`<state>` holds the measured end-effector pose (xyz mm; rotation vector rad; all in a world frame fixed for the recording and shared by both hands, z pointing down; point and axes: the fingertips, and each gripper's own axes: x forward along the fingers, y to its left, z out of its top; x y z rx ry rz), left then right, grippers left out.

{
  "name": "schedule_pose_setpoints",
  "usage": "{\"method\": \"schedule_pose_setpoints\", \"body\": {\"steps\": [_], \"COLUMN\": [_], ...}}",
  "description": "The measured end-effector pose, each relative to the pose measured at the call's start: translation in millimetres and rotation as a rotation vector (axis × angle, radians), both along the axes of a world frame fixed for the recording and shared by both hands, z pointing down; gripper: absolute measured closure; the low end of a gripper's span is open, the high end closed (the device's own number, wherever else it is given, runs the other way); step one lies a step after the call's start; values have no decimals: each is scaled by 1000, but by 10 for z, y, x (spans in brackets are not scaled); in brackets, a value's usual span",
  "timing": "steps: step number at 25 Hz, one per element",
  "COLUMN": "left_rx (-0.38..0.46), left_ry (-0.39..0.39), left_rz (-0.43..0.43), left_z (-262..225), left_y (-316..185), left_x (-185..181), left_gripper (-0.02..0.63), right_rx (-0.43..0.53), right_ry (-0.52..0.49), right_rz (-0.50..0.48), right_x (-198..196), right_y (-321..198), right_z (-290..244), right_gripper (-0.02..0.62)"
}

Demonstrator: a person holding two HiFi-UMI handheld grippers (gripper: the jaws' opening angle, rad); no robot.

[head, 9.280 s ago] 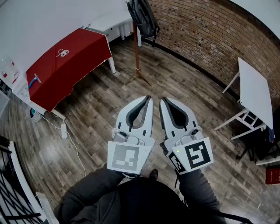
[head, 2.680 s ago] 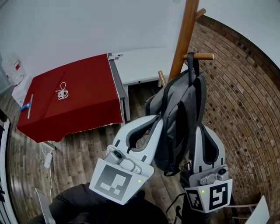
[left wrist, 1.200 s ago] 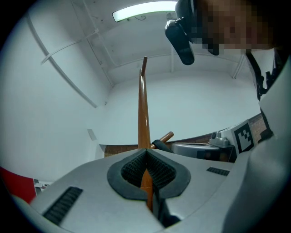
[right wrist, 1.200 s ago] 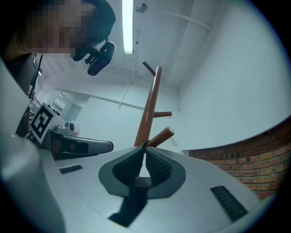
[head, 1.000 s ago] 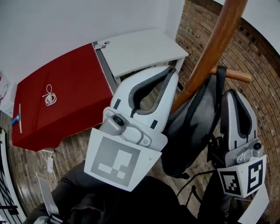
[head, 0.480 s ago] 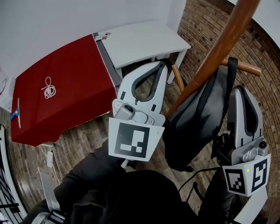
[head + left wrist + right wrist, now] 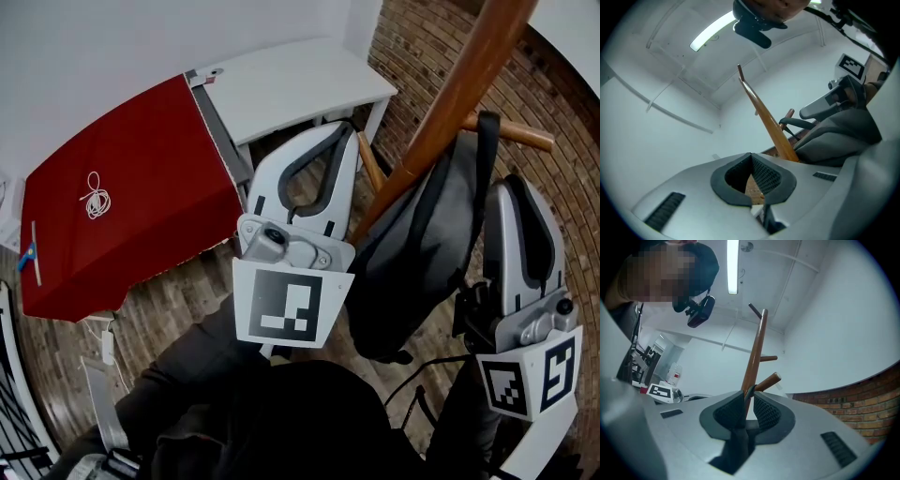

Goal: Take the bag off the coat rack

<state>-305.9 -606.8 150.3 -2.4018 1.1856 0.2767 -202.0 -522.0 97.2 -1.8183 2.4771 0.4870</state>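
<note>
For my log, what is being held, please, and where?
Nothing is gripped: the bag strap lies between the right gripper's jaws, which have just been opening.

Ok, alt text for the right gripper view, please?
A dark bag strap runs between the jaws of the right gripper, which have just been opening, up toward a peg on the wooden coat rack. Behind are a white wall, brick at lower right and a ceiling light.

Bag strap (image 7: 737,446) over coat rack peg (image 7: 767,380)
</note>
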Motion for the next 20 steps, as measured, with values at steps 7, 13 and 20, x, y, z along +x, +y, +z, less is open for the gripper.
{"method": "schedule_pose_setpoints", "body": {"steps": [7, 13, 20], "left_rx": [-39, -52, -46], "left_ry": [-30, -60, -44], "left_rz": [-1, 9, 21], "left_z": [67, 123, 111], "left_y": [-190, -192, -200], "left_x": [41, 62, 29], "left_gripper": [597, 597, 597], "right_rx": [8, -33, -94], "right_ry": [21, 39, 66], "right_rz": [-5, -13, 27], "right_x": [-77, -152, -154], "right_y": [-35, -131, -253], "right_z": [19, 76, 158], "right_gripper": [524, 511, 512]}}
